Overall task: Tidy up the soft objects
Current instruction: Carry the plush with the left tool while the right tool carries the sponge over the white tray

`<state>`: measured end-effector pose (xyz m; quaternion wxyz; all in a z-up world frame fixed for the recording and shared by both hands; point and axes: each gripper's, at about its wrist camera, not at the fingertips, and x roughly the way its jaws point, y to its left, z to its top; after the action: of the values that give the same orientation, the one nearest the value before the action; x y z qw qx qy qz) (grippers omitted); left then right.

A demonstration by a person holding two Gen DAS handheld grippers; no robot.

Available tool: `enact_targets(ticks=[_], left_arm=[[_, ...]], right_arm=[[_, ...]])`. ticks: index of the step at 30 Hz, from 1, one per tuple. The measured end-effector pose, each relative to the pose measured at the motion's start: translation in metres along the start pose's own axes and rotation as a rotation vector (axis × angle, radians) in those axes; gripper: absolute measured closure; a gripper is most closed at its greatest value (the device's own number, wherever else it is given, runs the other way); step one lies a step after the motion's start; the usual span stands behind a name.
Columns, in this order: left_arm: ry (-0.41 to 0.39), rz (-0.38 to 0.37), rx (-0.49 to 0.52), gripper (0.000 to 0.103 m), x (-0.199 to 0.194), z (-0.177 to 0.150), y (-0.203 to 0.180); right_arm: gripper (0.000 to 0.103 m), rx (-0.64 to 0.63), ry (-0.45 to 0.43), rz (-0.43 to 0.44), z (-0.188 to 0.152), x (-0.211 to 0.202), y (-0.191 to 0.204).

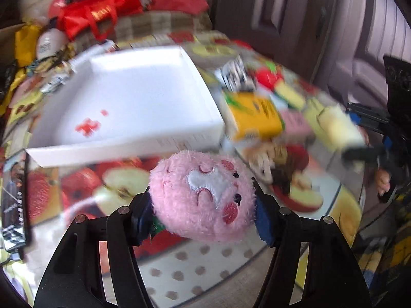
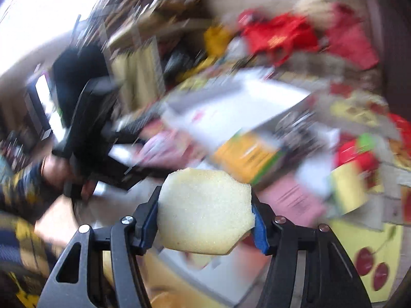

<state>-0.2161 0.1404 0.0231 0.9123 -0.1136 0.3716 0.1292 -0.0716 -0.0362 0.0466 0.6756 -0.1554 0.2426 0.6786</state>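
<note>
My left gripper (image 1: pixel 203 213) is shut on a pink plush toy (image 1: pixel 203 195) with an embroidered face, held above the fruit-print tablecloth, just in front of an open white box (image 1: pixel 143 97). My right gripper (image 2: pixel 205 218) is shut on a pale yellow sponge (image 2: pixel 205 210) held in the air; it also shows at the right of the left wrist view (image 1: pixel 341 128), with the sponge between its fingers. The white box appears blurred in the right wrist view (image 2: pixel 244 102), ahead of the sponge.
A yellow carton (image 1: pixel 257 115) lies right of the box, with a pink pad (image 1: pixel 295 123), yellow-green sponges (image 1: pixel 290 92) and a red item (image 1: pixel 267 77) beyond. Red bags (image 1: pixel 97 10) are piled at the back. A dark booklet (image 1: pixel 15 195) lies at the left edge.
</note>
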Motion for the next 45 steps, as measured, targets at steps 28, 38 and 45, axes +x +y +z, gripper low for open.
enact_targets(ticks=[28, 38, 45], left_arm=[[-0.464, 0.407, -0.142, 0.037, -0.025, 0.024, 0.064], [-0.460, 0.460, -0.143, 0.037, -0.007, 0.045, 0.100], [-0.452, 0.481, -0.160, 0.037, 0.006, 0.061, 0.111]], right_arm=[[0.042, 0.113, -0.300, -0.204, 0.046, 0.080, 0.035], [0.042, 0.173, -0.255, -0.265, 0.063, 0.127, 0.027], [0.042, 0.166, -0.255, -0.331, 0.079, 0.145, 0.023]])
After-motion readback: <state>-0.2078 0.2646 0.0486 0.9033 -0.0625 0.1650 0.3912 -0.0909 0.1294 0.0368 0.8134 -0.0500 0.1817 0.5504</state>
